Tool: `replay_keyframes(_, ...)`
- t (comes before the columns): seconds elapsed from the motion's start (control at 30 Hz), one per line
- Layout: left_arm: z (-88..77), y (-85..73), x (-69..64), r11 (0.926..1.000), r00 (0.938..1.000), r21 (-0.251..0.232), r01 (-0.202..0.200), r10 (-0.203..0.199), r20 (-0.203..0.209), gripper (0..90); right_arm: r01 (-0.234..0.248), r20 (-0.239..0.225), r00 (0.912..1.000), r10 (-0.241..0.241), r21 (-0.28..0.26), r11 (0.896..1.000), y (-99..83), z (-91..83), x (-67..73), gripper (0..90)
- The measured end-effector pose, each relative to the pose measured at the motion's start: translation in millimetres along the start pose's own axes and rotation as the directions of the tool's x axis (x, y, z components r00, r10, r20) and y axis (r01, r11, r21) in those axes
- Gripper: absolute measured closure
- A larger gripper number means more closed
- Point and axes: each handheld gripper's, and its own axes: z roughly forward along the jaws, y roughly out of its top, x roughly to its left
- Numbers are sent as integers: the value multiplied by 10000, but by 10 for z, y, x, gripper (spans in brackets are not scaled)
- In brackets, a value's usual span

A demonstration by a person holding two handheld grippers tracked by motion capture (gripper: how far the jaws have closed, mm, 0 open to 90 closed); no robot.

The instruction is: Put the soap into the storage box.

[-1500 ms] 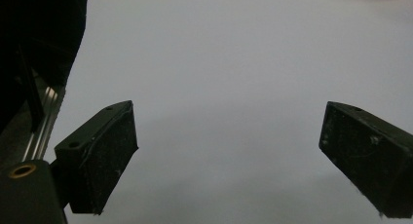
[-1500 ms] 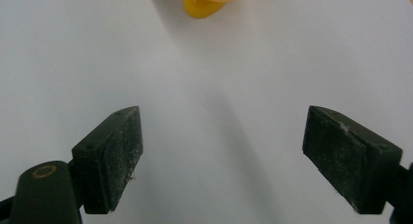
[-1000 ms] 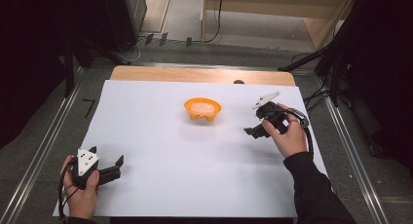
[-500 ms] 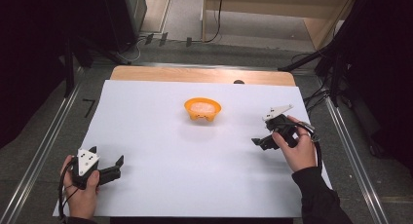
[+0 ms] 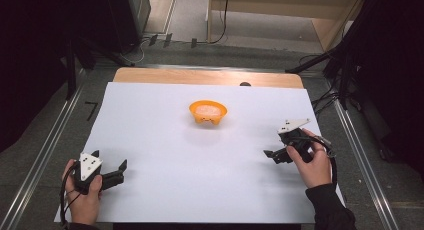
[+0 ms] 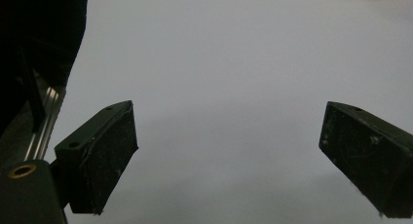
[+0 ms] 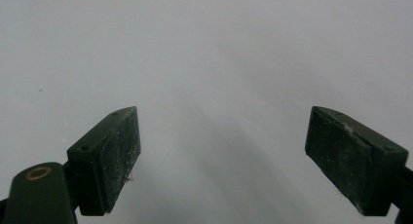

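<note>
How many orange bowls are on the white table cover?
1. The orange bowl stands alone near the middle of the white table cover, toward its far edge, with something pale inside. Nothing on the cover could hide another.

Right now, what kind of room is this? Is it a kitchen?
Probably not a kitchen; more likely a lab or recording studio. A white sheet covers the table, dark curtains hang around it, cables trail on the floor, and an orange bowl sits alone.
</note>
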Motion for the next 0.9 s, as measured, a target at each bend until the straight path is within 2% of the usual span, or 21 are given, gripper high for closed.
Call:
replay_keyframes(0.23, 2, 0, -3, 10000, 10000, -16, -4, 4, -9, 70, -173, -28, 9998, 173, -271, 9995, -126, -65, 57, 133)
replay_keyframes(0.9, 2, 2, -8, 10000, 10000, 40, -68, 68, -65, 70, -946, 140, 9953, 959, -708, 9930, -686, -192, 55, 133)
